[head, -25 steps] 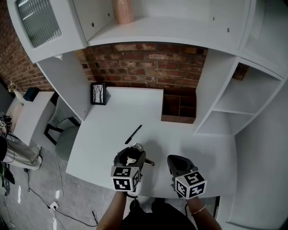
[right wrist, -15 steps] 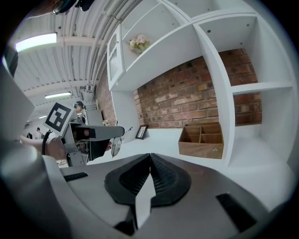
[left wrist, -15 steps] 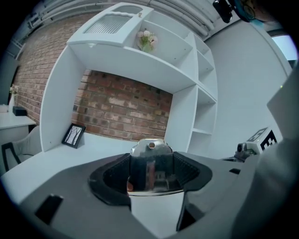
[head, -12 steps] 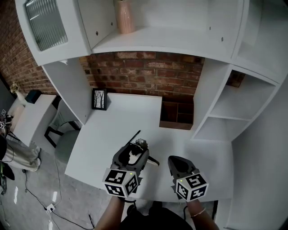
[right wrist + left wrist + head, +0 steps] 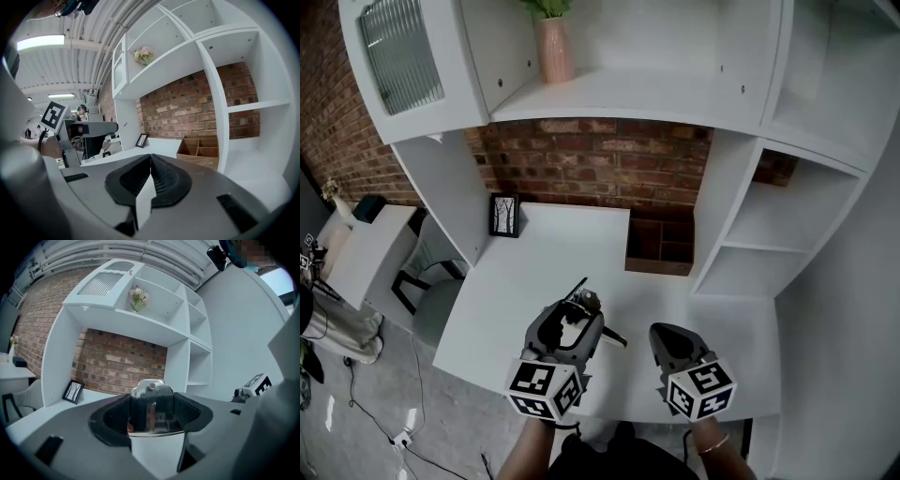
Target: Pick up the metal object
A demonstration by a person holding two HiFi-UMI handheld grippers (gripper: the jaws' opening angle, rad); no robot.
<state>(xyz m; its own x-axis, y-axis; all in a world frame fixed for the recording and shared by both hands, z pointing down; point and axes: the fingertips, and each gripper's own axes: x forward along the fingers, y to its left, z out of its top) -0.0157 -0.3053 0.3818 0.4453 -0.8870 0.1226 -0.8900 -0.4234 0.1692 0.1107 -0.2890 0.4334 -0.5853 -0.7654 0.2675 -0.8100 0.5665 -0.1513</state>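
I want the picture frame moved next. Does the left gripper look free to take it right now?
Probably not: the left gripper is shut on the metal object, so its jaws are full. The bare desk towards the picture frame looks open.

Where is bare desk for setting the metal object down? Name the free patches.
Free: the middle of the desk, between picture frame and wooden organizer; also the strip right of the right hand-held gripper. Crowded: the front, where the left hand-held gripper, holding the metal object, sits by the pen.
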